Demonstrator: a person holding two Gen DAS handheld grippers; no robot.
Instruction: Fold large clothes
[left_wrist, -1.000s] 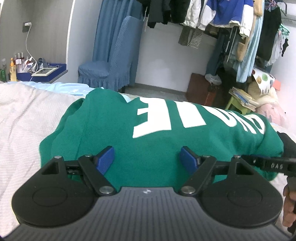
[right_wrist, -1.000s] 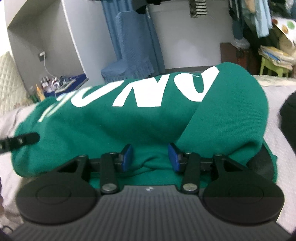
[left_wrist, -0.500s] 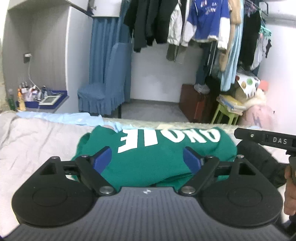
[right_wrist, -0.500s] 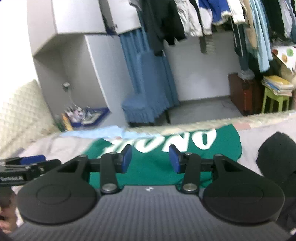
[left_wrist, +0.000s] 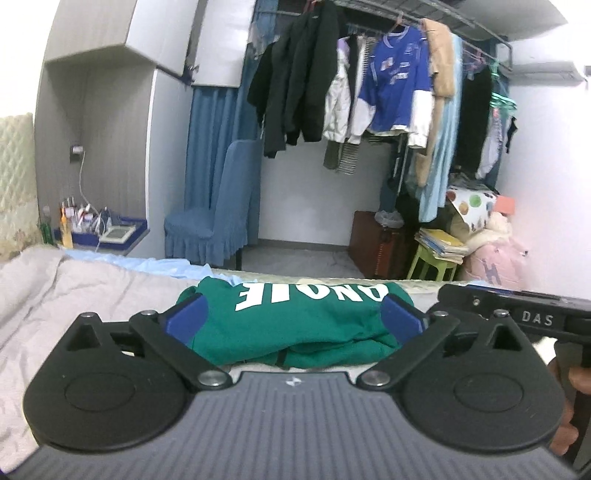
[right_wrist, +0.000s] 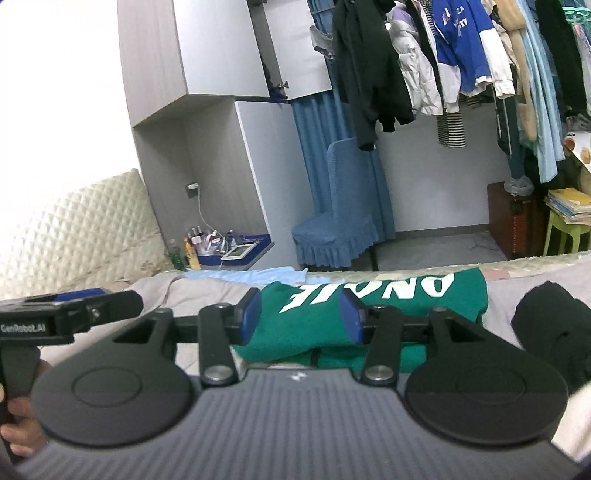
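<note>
Now the folded green sweatshirt (left_wrist: 295, 325) lies on the bed (left_wrist: 55, 295), a black garment (right_wrist: 550, 325) just beside it. Left gripper (left_wrist: 293, 317) has just spread wide, empty; right gripper (right_wrist: 301, 317) has parted slightly, also empty, both clear of the sweatshirt.

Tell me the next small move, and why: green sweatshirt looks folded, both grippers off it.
Probably swing the right gripper toward the black garment beside the green sweatshirt. The sweatshirt lies folded on the bed, and both grippers are empty, with the left gripper wide open.
</note>
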